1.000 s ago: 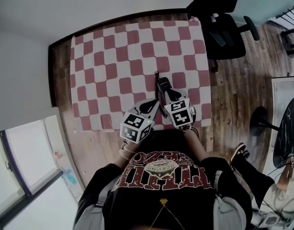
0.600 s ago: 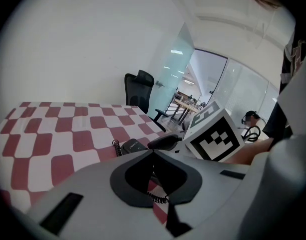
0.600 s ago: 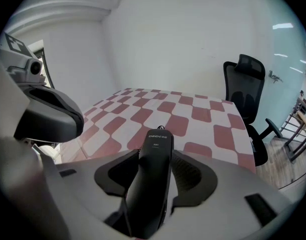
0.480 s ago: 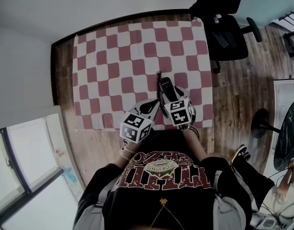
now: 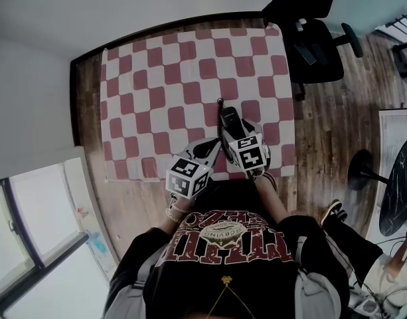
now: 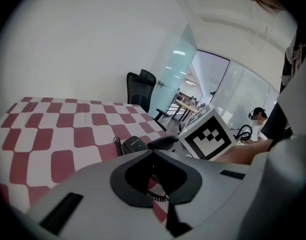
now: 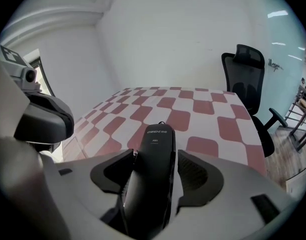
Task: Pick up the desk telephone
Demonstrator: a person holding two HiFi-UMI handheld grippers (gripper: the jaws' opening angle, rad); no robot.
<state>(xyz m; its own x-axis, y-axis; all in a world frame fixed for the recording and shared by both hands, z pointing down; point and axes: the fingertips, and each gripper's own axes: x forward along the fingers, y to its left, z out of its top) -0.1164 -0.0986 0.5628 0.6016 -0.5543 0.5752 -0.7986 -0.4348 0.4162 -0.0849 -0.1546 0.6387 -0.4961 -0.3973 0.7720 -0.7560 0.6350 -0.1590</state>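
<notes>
Find the desk telephone [image 7: 158, 139] lying lengthwise on the checked worktop [image 5: 157, 78], toward the near right part, with a coiled cord [image 6: 117, 145] running from the far end. See the right claw [image 7: 155, 160] straddling it, jaws opening, one on each side of the black body, pads not pressing. Leave the left claw [image 6: 153, 176] just to the left of the telephone, jaws together on nothing.

Judging from this: approach made, grasp yet to come. Keep the right claw centred over the body for an even squeeze from both sides. Sink a little lower to catch the flanks rather than the rounded back. Close slowly and squarely; expect a smooth, probably slippery shell. Lift straight up and gently, minding the cord's likely tug. Bring in the left claw only for steadying a swinging cord.
</notes>
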